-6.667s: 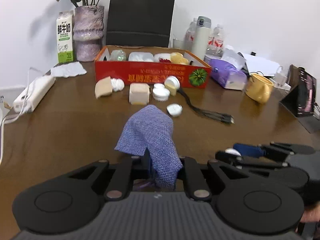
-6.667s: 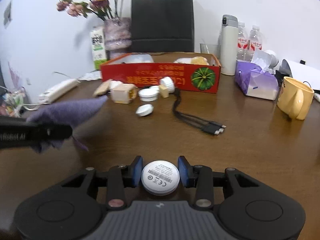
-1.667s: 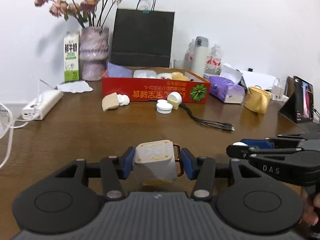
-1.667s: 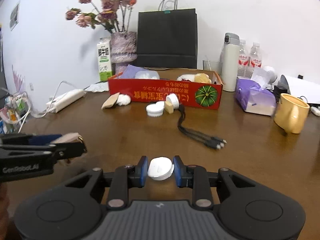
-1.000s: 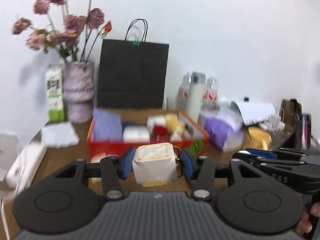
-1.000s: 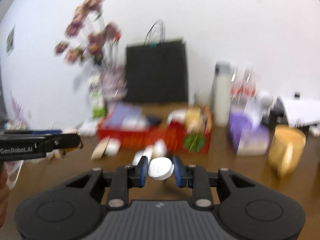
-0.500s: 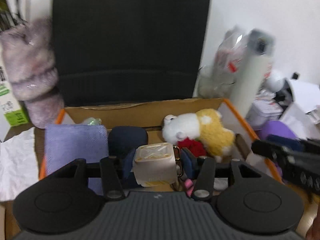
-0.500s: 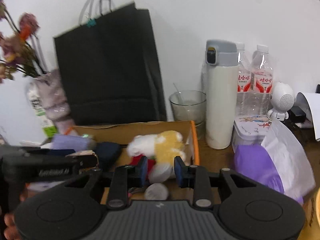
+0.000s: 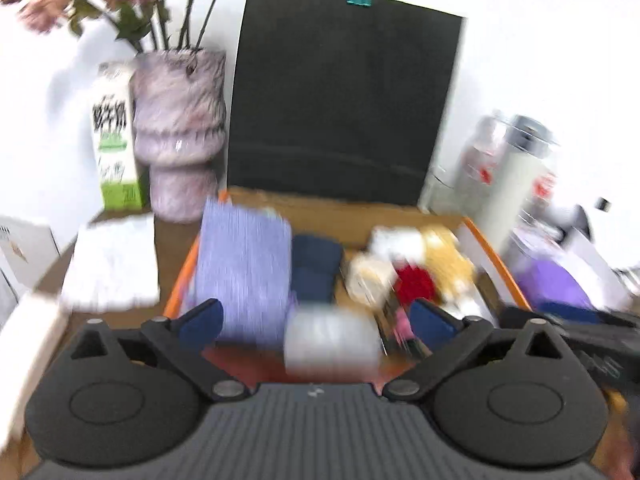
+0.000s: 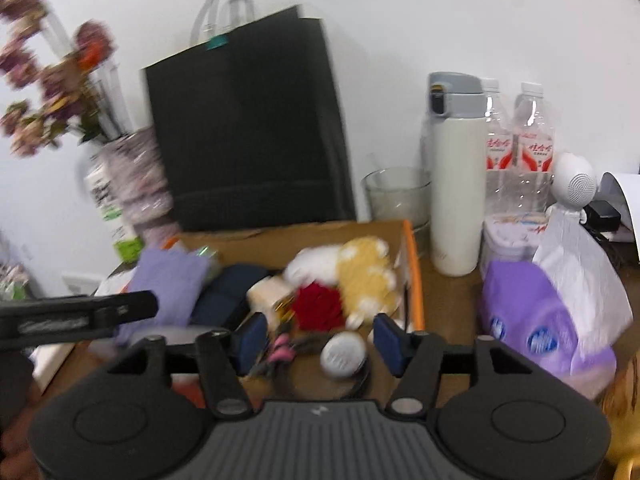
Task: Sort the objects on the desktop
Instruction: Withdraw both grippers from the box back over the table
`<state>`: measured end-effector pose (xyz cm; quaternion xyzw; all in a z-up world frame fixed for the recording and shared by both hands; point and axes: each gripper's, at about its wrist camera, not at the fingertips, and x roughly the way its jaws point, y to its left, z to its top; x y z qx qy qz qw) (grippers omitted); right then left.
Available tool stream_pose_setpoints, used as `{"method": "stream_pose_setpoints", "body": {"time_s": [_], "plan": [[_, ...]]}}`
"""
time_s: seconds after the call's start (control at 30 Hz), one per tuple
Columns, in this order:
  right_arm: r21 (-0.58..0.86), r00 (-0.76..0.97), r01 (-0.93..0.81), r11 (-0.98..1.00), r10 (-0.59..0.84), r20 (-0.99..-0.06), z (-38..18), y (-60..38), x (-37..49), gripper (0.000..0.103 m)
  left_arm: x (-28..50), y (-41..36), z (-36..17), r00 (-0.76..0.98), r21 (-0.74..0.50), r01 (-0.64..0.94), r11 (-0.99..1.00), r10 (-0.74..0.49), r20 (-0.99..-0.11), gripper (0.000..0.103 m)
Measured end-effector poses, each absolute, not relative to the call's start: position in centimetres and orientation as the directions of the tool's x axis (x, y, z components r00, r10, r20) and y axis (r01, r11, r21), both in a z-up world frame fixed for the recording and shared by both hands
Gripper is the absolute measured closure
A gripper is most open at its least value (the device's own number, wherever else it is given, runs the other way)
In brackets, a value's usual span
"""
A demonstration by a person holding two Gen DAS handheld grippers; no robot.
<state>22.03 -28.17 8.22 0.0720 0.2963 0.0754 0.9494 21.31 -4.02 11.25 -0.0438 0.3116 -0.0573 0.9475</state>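
Your two claws hang side by side over the near edge of the orange cardboard box [image 10: 412, 272], both tilted down into it. Behind the box stands the black paper bag [image 9: 340, 92], with the purple vase [image 9: 176, 120] and the milk carton [image 9: 114, 140] to its left and the white flask [image 10: 456, 184] to its right on the tabletop [image 10: 448, 292].

Your left claw [image 9: 316, 322] has just been opening and now stands spread wide, its blue pads [image 9: 200, 320] well apart with nothing pressed between them. The cream cube [image 9: 370, 280] lies free inside the box, just left of the red and yellow plush toy [image 10: 360, 276]; it is blurred in the left view. A pale blurred block [image 9: 330, 338] shows low between the left pads, and you cannot tell what it is. The folded lilac cloth [image 9: 244, 264] stands at the box's left end, with a dark navy pouch [image 9: 316, 268] beside it.

Your right claw [image 10: 318, 338] has also just been opening. Its pads stand apart, and the white round disc [image 10: 344, 354] lies between them on the box floor, touching neither, near a tangle of dark cable with a pink tip [image 10: 280, 350]. In the right view your left claw reaches in from the left at about the same height.
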Motion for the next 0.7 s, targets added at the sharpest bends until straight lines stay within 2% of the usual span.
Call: {"method": "stream_pose_setpoints", "body": {"time_s": [0.2,0.37,0.5,0.63,0.7], "plan": [[0.16,0.788,-0.102,0.982,0.178,-0.589,6.9,-25.8,15.4,0.042,12.3,-3.6,9.8,0.794,-0.074,0.131,0.989,-0.15,-0.589,0.0],[0.144,0.781,-0.097,0.985,0.165,-0.602,5.5,-24.5,8.1,0.032,5.8,-2.7,8.5,0.779,-0.082,0.187,0.979,-0.199,-0.595,0.0],[0.163,0.771,-0.088,0.983,0.171,-0.614,4.0,-23.9,2.8,0.032,0.9,-2.0,6.1,0.753,-0.085,0.224,0.971,-0.228,-0.618,0.0],[0.137,0.786,-0.077,0.988,0.144,-0.601,2.5,-23.2,-2.2,0.028,-3.5,-0.9,4.3,0.781,-0.06,0.266,0.962,-0.252,-0.571,0.0],[0.153,0.789,-0.086,0.984,0.161,-0.593,1.5,-23.1,-4.2,0.026,-4.5,-0.5,3.5,0.776,-0.078,0.261,0.962,-0.257,-0.576,0.0]]}}
